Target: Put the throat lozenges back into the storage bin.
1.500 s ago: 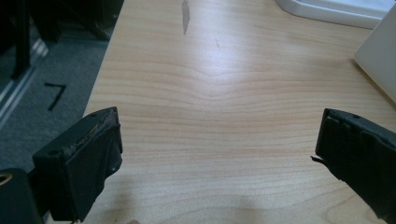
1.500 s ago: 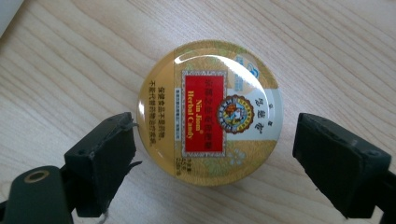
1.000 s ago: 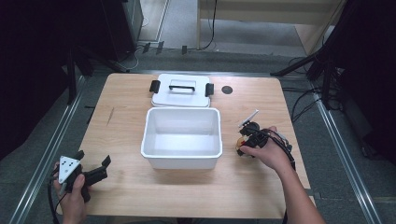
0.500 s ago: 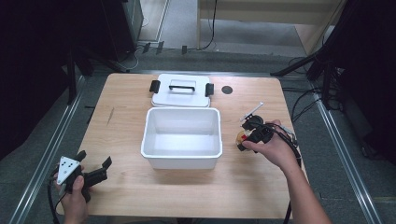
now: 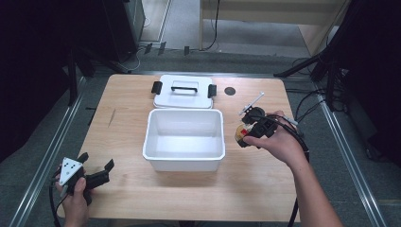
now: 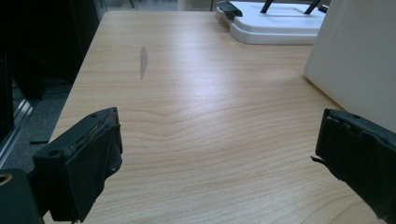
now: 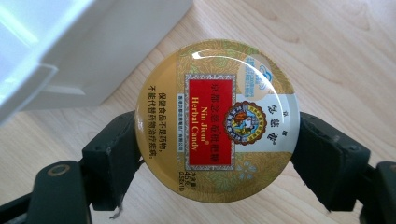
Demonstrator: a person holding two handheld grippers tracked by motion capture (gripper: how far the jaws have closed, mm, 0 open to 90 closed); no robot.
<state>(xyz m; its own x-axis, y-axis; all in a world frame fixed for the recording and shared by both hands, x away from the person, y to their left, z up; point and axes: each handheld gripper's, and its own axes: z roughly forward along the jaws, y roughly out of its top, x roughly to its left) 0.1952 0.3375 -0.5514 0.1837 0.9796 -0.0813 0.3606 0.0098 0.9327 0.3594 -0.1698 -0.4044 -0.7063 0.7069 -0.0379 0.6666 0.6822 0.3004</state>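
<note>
Pinching a round herbal candy tin [image 7: 216, 120] by its rim, the right gripper [image 7: 217, 140] has one black jaw on each side of the gold lid, whose red label reads "Nin Jiom Herbal Candy". In the high view that right gripper [image 5: 247, 133] and its tin [image 5: 241, 135] are above the wooden table [image 5: 265, 175], just beside the right wall of the white plastic bin [image 5: 184, 138], apart from it. In the right gripper view, a corner of the bin [image 7: 84, 51] lies at upper left, with bare tabletop behind the tin.

The left gripper [image 5: 97, 174] is near the table's front left corner, held by the person's left hand [image 5: 75, 198], its jaws spread wide with nothing between them. Its own camera shows both jaws far apart over the wood grain, the bin's side wall [image 6: 359, 60] to the right. The bin's white lid [image 5: 184, 92], with a black handle and black clips, lies flat behind the bin, touching or nearly touching its far rim.
</note>
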